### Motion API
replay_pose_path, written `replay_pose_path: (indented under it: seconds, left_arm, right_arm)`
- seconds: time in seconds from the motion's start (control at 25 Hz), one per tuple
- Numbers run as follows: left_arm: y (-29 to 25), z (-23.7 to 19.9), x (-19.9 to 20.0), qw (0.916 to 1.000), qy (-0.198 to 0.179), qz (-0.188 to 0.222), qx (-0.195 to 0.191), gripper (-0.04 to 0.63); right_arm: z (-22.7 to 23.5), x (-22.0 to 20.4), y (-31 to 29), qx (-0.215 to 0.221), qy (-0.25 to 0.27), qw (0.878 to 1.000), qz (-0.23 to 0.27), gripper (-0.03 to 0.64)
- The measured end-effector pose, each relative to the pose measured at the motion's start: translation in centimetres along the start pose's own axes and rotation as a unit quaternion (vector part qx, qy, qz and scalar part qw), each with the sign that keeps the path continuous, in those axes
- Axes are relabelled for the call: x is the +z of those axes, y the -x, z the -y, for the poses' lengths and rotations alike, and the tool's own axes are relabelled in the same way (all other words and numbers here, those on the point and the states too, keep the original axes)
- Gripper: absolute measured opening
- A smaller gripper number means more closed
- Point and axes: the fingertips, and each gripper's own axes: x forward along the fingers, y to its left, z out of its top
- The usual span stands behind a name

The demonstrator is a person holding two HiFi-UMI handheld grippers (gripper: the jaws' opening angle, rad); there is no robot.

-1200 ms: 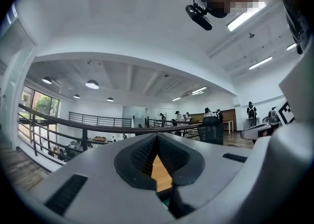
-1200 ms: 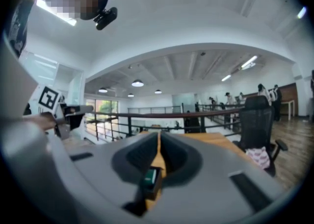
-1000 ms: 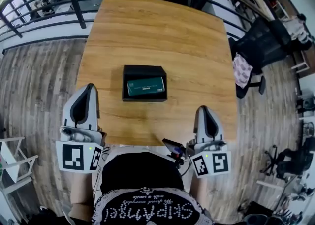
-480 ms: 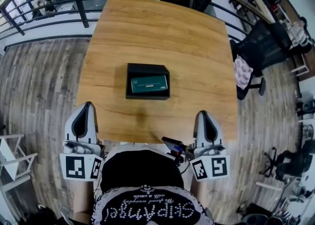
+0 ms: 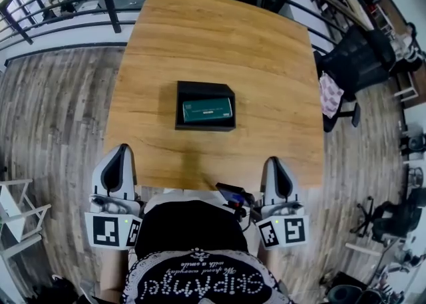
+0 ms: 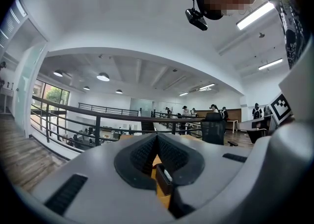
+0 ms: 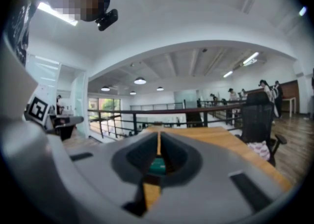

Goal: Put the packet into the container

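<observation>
Green and flat, the small rectangular packet (image 5: 207, 109) lies face up inside the low black box-shaped container (image 5: 204, 88). It fills most of the container's floor. The container sits near the middle of the light wooden tabletop (image 5: 219, 36). So I think the job is done.

The packet looks light and thin. It is probably a bit stiff, and its smooth top could be slippery. To lift it, I would pinch one edge. But the container's walls sit close round it, so there is little room for a claw.

The grey left claw (image 5: 121, 151) and the grey right claw (image 5: 275, 161) are both well back from the container. They are at the tabletop edge nearest the person, one on each side. Each has its jaws pressed together with nothing between them.

The print on the packet is too small to read. From above I cannot tell how deep the container is. The right gripper view is blurry and shows only a green sliver of the packet past the jaws.
</observation>
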Motion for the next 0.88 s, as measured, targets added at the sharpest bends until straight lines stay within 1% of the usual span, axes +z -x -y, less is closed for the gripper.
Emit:
replay_pose_path:
  seconds: [0.28, 0.48, 0.64, 0.88]
  left_arm:
    - [0.2, 0.2, -1.1, 0.9998, 0.002, -0.014, -0.013, 0.026]
    - [-0.3, 0.1, -1.4, 0.9996, 0.000, -0.015, -0.022, 0.026]
    - [-0.9, 0.2, -2.2, 0.9991, 0.000, -0.028, -0.032, 0.026]
    - [-1.3, 0.4, -2.4, 0.9987, -0.001, -0.030, -0.042, 0.028]
  right_arm:
    - [-1.9, -1.1, -0.6, 0.012, -0.009, 1.000, -0.013, 0.039]
    - [-2.5, -1.4, -1.3, 0.014, -0.010, 1.000, -0.014, 0.040]
    - [-3.0, -1.7, -1.7, 0.016, -0.012, 1.000, -0.017, 0.038]
    - [-3.5, -1.9, -2.1, 0.015, -0.011, 1.000, -0.019, 0.038]
